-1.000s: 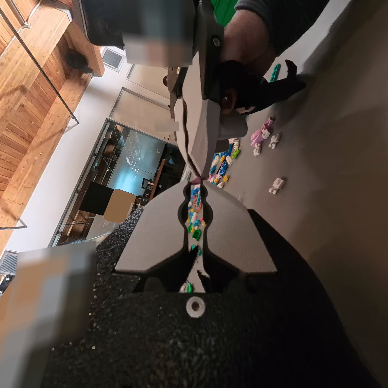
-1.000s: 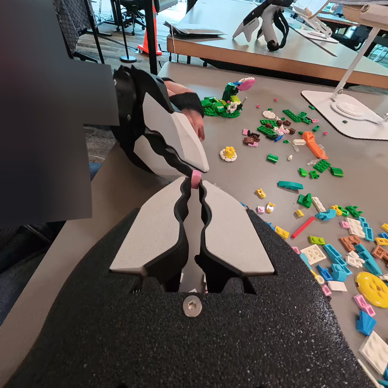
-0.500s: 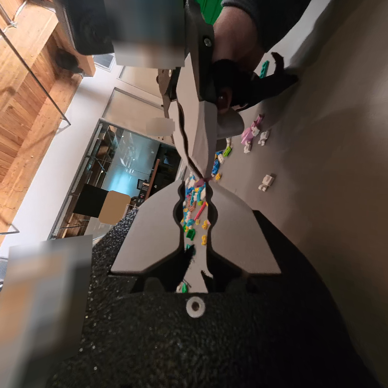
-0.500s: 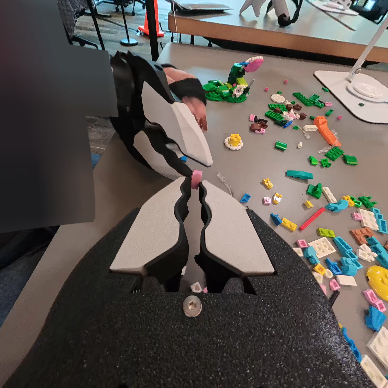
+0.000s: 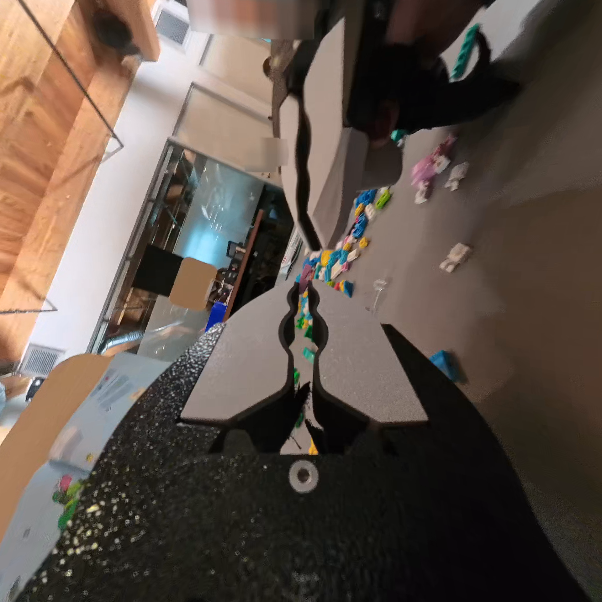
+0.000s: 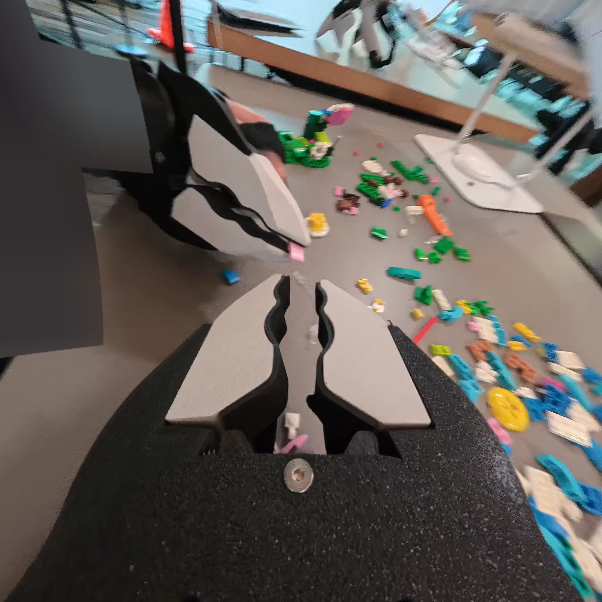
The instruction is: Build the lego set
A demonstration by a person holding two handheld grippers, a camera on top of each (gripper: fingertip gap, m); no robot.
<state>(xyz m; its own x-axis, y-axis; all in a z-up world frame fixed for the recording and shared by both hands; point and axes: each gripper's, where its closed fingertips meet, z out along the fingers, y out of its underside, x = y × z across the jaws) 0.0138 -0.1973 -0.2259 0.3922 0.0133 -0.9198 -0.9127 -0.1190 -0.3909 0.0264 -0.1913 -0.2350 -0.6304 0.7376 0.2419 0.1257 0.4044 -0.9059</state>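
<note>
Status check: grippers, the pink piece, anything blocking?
Left gripper shut on small pink lego plate, above grey table. Right gripper open, empty, just short of it. Nothing between them.

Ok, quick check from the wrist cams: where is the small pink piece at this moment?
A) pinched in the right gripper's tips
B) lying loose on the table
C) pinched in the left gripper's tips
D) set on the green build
C: the right wrist view shows the small pink piece clamped at the tip of the left gripper, while the right gripper stands open and empty just below it.
</note>
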